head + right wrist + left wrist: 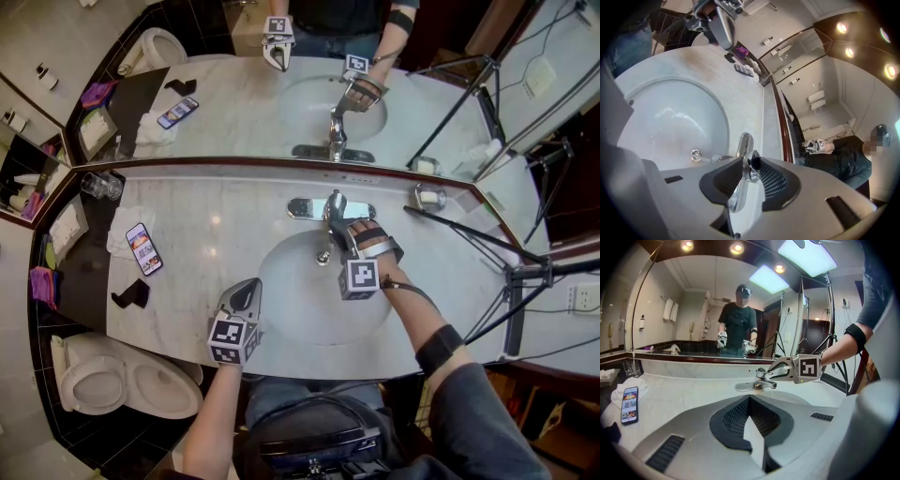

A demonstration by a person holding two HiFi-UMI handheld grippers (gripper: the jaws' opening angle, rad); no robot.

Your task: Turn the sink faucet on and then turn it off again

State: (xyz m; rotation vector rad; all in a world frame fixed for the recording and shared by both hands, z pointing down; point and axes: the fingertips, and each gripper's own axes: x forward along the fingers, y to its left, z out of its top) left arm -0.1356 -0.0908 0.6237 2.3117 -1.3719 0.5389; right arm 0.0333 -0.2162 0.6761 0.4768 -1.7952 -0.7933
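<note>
Set at the far rim of the sink basin (291, 302), hard against the foot of the mirror: the chrome faucet (334, 208), with its base plate running left to right and its spout reaching near over the bowl. Reached from the near right by the right gripper (343, 228).

Along that gripper's own jaws, both pads drawn in close about the faucet's lever handle (752, 160), one on the near side and one on the far. Narrow gap filled by the chrome head, which seems to touch the far pad. Looks like a grasp rather than a hover. No stream of water to be made out at the spout, so probably the opening step, with the lever not yet worked; hard to be sure.

Well apart, at the near left edge of the basin: the left gripper (249, 287), pads pressed together on nothing, pointing across towards the faucet. Plainly the farther of the two, and likely idle in the coming move.

Key fit: lever between the right fingers, not ahead of them. So no further reach needed, only a lift or swing, then the same back. Lever's own long axis too foreshortened to read. Risk, at a guess: smooth chrome slipping from the pads.

Off to the left on the marble counter (206, 216): a smartphone (143, 248), face up.
</note>
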